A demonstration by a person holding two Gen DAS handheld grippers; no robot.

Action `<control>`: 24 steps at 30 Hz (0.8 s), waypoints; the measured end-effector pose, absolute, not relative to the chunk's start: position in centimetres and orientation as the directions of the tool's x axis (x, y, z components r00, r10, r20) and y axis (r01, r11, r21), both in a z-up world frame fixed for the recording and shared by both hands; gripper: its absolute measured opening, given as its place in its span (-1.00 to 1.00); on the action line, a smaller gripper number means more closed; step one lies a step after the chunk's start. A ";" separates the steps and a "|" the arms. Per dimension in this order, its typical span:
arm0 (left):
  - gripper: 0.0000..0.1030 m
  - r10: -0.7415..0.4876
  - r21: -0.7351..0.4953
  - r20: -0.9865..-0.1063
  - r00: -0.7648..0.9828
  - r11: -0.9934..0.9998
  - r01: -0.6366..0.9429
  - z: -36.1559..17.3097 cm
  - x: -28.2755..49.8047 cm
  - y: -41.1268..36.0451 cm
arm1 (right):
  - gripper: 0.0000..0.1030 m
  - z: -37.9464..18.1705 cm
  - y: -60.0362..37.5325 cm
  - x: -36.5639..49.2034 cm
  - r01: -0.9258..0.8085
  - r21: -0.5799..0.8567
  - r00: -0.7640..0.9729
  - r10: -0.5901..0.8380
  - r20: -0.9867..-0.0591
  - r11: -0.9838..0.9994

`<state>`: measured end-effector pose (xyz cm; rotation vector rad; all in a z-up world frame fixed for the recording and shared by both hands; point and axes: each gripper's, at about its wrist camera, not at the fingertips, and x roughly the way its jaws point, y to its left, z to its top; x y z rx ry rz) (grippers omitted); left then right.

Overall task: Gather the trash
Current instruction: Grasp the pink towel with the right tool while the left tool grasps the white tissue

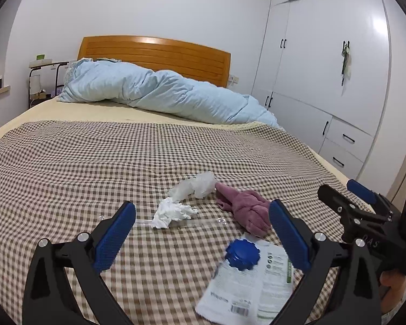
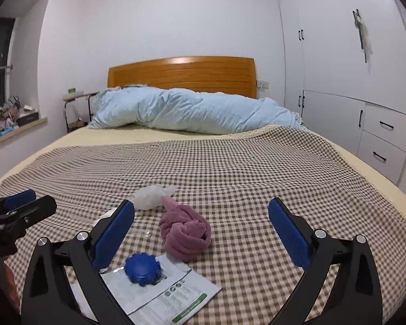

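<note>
Litter lies on the checked bedspread (image 1: 81,162): a crumpled white tissue (image 1: 172,214), a clear plastic wrapper (image 1: 197,185), a clear plastic tube (image 1: 200,222), a white printed packet (image 1: 246,284) and a blue ridged cap (image 1: 242,254) on top of it. A mauve knotted cloth (image 1: 249,211) sits beside them. My left gripper (image 1: 203,233) hovers open just short of the tissue and packet. My right gripper (image 2: 201,233) is open too, over the mauve cloth (image 2: 185,233), the cap (image 2: 142,268) and the packet (image 2: 159,289). Each gripper shows at the edge of the other's view.
A rolled pale blue duvet (image 1: 159,92) lies across the bed's head, below the wooden headboard (image 1: 154,54). White wardrobes (image 1: 330,67) with drawers line the right wall. A small side table (image 1: 44,78) stands at the far left. A cluttered window sill (image 2: 10,124) runs along the left.
</note>
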<state>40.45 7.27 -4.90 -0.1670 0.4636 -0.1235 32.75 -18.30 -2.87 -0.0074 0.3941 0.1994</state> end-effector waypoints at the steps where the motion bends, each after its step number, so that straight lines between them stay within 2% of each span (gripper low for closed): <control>1: 0.86 -0.155 -0.186 -0.436 0.887 0.979 0.080 -5.0 41.0 7.3 | 0.85 -3.0 -18.1 33.4 -0.186 0.030 0.899 0.182 -0.399 0.982; 10: 0.86 -0.152 -0.194 -0.454 0.878 0.978 0.069 -5.5 45.5 7.2 | 0.85 -6.0 -18.6 38.3 -0.127 0.117 0.847 0.169 -0.504 0.985; 14: 0.86 -0.152 -0.196 -0.486 0.861 0.979 0.062 -6.7 47.8 7.1 | 0.85 -8.3 -18.1 40.7 -0.158 0.174 0.782 0.231 -0.579 0.972; 19: 0.86 -0.129 -0.193 -0.547 0.827 0.981 0.025 -9.2 50.1 8.0 | 0.85 -10.8 -16.6 42.3 -0.180 0.180 0.731 0.254 -0.633 0.967; 24: 0.86 -0.085 -0.155 -0.586 0.806 0.988 -0.008 -10.3 50.7 8.2 | 0.85 -11.9 -17.4 43.2 -0.177 0.244 0.678 0.298 -0.672 0.954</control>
